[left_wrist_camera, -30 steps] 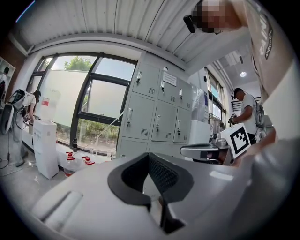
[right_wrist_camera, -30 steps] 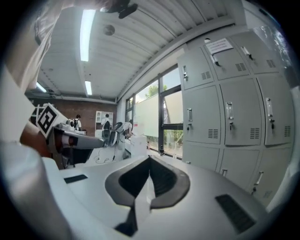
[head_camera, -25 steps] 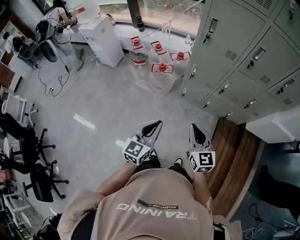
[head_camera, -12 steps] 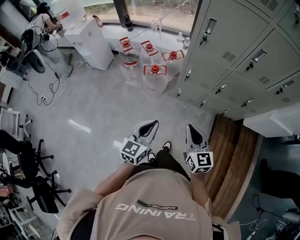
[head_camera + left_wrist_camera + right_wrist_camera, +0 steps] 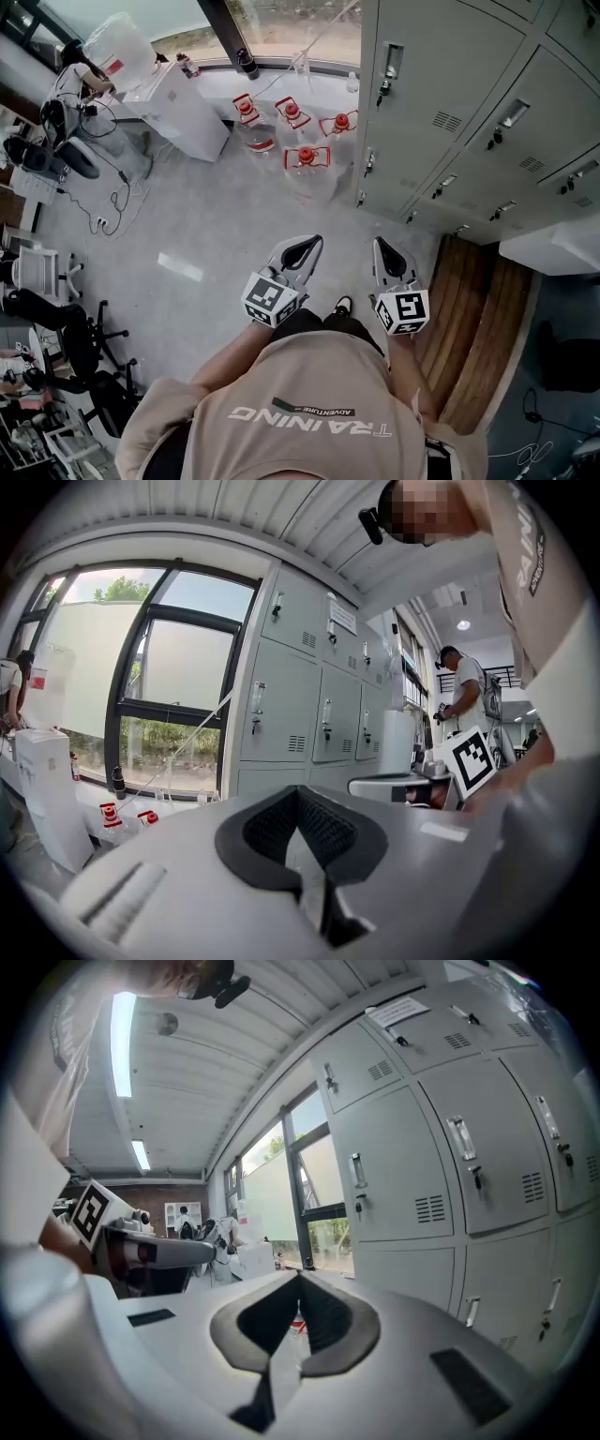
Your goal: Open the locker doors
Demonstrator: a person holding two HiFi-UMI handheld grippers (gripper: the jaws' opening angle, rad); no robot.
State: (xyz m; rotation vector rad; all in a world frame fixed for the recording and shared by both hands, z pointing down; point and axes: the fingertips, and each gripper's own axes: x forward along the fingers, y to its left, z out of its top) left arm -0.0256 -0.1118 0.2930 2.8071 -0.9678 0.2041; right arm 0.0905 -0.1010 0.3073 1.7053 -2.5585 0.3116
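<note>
Both left gripper (image 5: 302,248) and right gripper (image 5: 386,251), jaws together, hang well short of lockers (image 5: 450,75).

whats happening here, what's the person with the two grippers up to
A person stands near a wall of grey lockers, holding a gripper in each hand. The left gripper and right gripper both have their jaws together and hold nothing. Neither touches a locker, and every locker in view is shut. Some water jugs stand by the window.
</note>
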